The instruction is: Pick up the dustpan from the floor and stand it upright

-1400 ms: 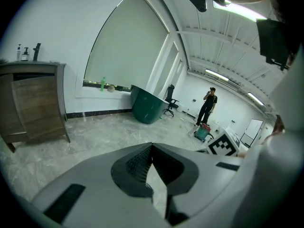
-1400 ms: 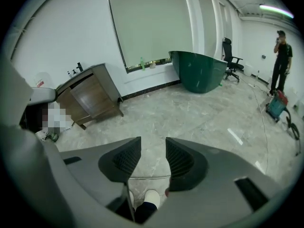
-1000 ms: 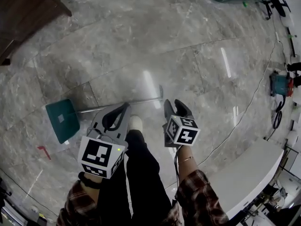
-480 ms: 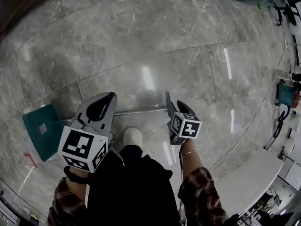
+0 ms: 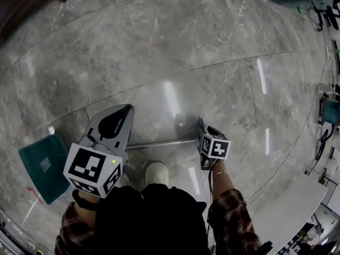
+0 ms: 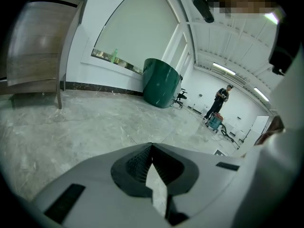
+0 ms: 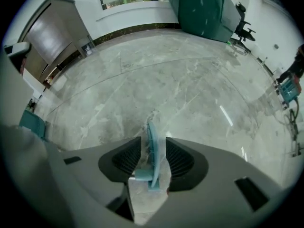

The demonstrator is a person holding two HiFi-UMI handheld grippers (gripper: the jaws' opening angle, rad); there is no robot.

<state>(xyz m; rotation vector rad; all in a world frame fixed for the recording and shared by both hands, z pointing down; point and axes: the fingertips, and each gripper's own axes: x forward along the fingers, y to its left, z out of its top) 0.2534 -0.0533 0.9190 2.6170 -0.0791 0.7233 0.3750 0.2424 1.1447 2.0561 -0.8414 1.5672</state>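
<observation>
The teal dustpan lies flat on the marble floor at the left edge. Its metal handle runs right, past a white shoe. The right gripper has its fingers apart on either side of the handle's pale grip. The left gripper is raised, with its fingers closed on nothing.

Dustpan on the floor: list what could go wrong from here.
1. The right claw straddles the thin teal handle end with a gap on each side. If it closes off-centre, the end could slip out.
2. The pan lies far along the handle from that grip, so lifting may make it twist or swing.
3. The left claw is shut and empty, well away from the pan, so it gives no support.
</observation>
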